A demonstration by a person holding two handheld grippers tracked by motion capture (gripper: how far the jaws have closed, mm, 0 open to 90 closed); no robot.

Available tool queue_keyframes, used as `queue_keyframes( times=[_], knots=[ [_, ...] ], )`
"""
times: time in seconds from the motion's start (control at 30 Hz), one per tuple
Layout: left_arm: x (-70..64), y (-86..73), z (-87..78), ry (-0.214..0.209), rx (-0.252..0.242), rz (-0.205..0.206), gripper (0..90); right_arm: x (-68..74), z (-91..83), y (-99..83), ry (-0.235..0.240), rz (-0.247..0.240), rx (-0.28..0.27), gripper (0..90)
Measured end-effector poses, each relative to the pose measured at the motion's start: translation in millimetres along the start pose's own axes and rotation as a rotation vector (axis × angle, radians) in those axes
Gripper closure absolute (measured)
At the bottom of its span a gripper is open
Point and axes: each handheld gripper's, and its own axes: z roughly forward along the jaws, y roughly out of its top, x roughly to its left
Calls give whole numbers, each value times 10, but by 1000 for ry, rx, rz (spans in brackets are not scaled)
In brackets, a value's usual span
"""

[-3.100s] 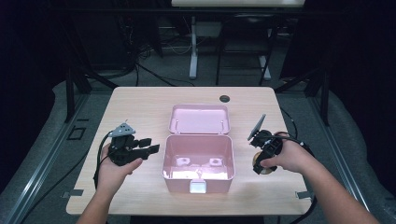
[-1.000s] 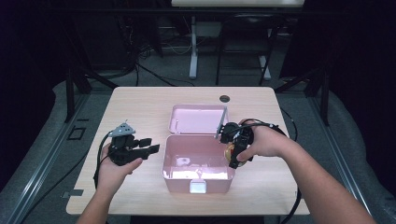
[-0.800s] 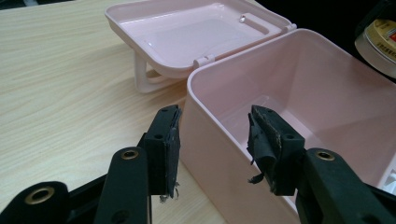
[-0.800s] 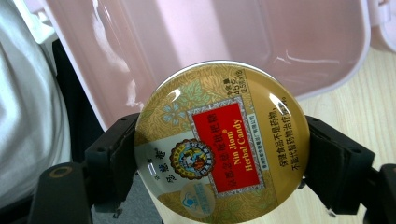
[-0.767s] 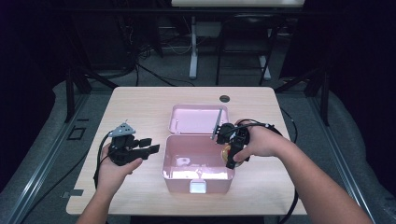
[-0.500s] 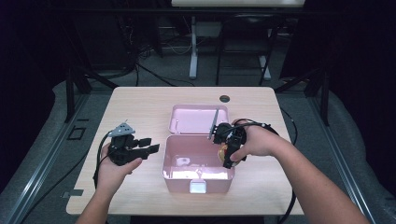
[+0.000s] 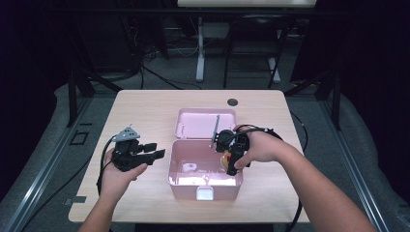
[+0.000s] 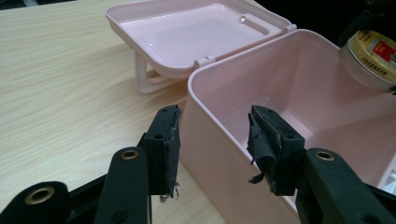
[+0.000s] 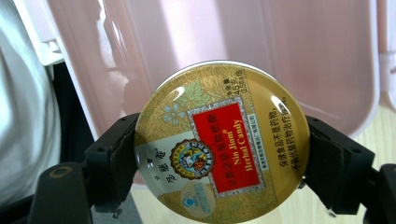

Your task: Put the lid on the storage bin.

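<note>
Round gold candy tin (image 9: 221, 145), red label, sat clamped edgewise over open pink box (image 7: 203, 180); lid (image 7: 205, 123) lay back flat.

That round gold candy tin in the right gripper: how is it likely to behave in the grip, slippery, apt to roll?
The candy tin looks glossy, so probably slippery; the right gripper pinches only its curved rim. It seems rigid, likely metal, and should not deform. Dropped on edge into the pink box, it might roll.

Tin (image 7: 225, 158) above box (image 7: 205, 169) interior; lid (image 7: 205, 123) open behind box.
</note>
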Motion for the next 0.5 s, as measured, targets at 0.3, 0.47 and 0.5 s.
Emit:
queue_keyframes(
  times=[0.3,0.47,0.5],
  knots=[
    [5,-3,3,0,-2,0,532,18,58,52,-9,-82,8,199],
    [6,-4,8,1,-1,0,532,18,95,91,-23,-87,34,199],
    [7,-4,10,0,0,-1,533,16,109,102,-24,-95,35,199]
  ],
)
